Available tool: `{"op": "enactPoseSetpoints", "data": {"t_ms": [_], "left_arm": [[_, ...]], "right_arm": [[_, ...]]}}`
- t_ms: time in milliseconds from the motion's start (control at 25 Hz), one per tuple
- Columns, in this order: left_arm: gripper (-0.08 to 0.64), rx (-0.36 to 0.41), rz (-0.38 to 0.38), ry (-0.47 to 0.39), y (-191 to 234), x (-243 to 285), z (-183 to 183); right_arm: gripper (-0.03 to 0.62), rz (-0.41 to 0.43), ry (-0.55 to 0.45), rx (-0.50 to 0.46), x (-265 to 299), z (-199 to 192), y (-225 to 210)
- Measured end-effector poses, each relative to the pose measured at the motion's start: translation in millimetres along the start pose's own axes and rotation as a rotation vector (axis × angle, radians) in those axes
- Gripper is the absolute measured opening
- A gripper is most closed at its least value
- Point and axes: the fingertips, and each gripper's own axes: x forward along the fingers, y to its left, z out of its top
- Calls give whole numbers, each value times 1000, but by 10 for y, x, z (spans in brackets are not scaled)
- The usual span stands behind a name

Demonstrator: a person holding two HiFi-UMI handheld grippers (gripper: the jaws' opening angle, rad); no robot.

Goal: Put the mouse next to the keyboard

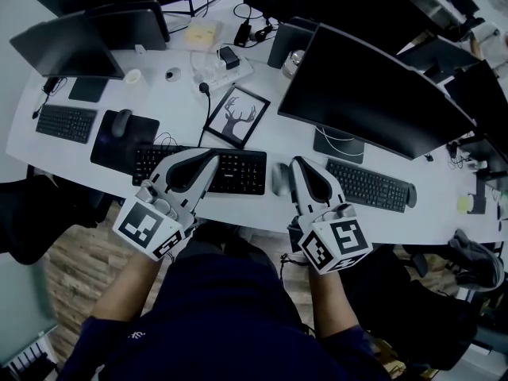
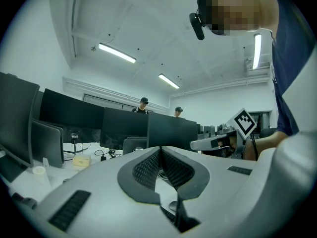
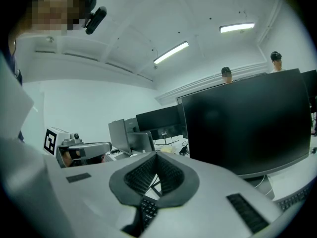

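Reads dim and blue-grey in the head view, black at the corners. Lit from above by long white ceiling strip lights [image 2: 117, 53], blown out to glare; only soft shadows on the pale desk top [image 1: 178, 101]. Bends hard at the rims in both gripper views. Blurs near the lens along the grey plastic left gripper [image 2: 159, 148].

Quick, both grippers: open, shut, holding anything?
Left gripper: shut, nothing between its jaws.
Right gripper: shut, nothing between its jaws.
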Motion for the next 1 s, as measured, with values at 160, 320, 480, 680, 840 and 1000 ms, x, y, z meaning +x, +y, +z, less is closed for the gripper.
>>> {"op": "enactPoseSetpoints", "data": {"t_ms": [160,320,480,680,840,1000], "left_arm": [[37,2,-3,5,-9,33,-3],[37,1,-4,9,-4,53,-20],[37,0,-3,12,5,60,-35],[37,-2,-2,16,32,68,-51],[37,-4,-4,19,50,86,-68],[37,-4,-7,22,70,117,-64]], "right_arm": [[2,4,6,11,13,-17,-30],[2,-3,19,18,22,-60,-63],[2,2,23,16,37,-79,-60],[2,7,27,13,69,-93,-57],[2,3,32,13,91,-111,-76],[2,4,37,9,122,-110,-91]]}}
